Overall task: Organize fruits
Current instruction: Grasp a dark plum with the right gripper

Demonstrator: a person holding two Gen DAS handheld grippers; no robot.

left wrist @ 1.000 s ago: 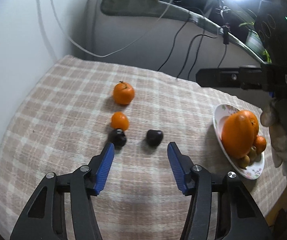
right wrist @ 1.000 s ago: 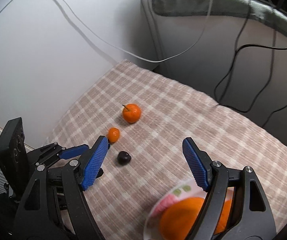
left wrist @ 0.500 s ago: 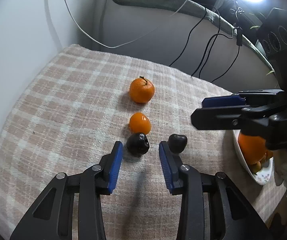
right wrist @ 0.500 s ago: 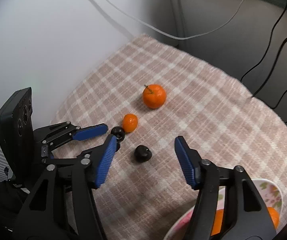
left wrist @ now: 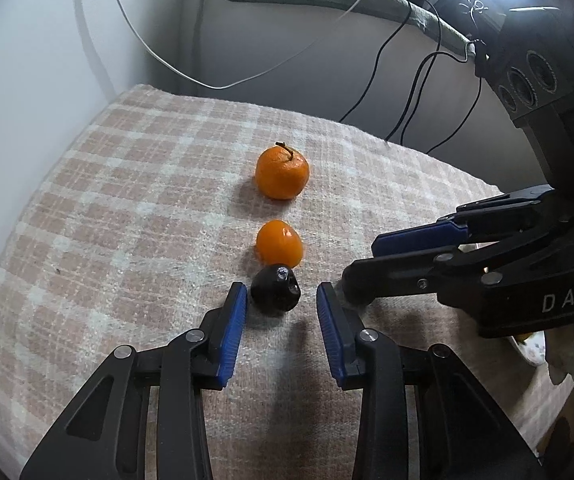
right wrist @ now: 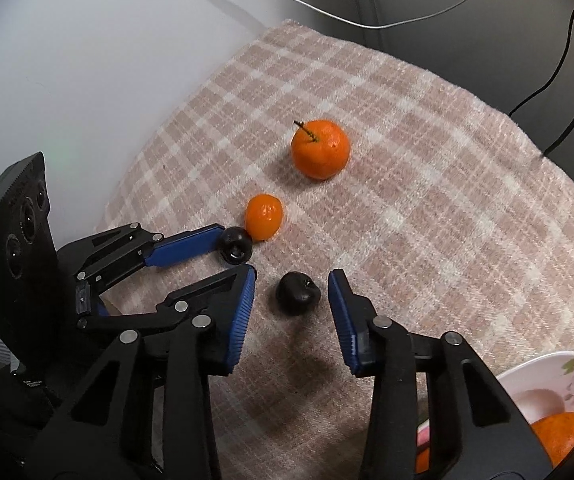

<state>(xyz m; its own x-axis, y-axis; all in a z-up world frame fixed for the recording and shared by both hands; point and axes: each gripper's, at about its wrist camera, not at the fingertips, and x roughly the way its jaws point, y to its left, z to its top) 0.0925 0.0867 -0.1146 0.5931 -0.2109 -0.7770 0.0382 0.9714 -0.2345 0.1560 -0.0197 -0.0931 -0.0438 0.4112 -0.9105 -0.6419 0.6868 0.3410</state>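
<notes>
Two dark round fruits lie on the checked cloth (left wrist: 135, 208). One dark fruit (left wrist: 275, 289) sits between the tips of my left gripper (left wrist: 283, 300), whose jaws stand narrow, with small gaps to both pads. The other dark fruit (right wrist: 298, 294) lies between the tips of my right gripper (right wrist: 291, 292); its jaws are closing and the pads are not touching it. In the left wrist view the right gripper (left wrist: 361, 268) hides that fruit. A small orange (left wrist: 279, 243) touches the first dark fruit. A stemmed mandarin (left wrist: 283, 174) lies farther back.
A floral plate (right wrist: 543, 368) with oranges (right wrist: 559, 440) stands at the lower right of the right wrist view. The two grippers almost touch each other. A white wall borders the cloth on the left, and cables (left wrist: 419, 80) hang behind it.
Both pairs of jaws have narrowed. My right gripper has come down and tilted over the second dark fruit. My left gripper has edged forward to the first dark fruit.
</notes>
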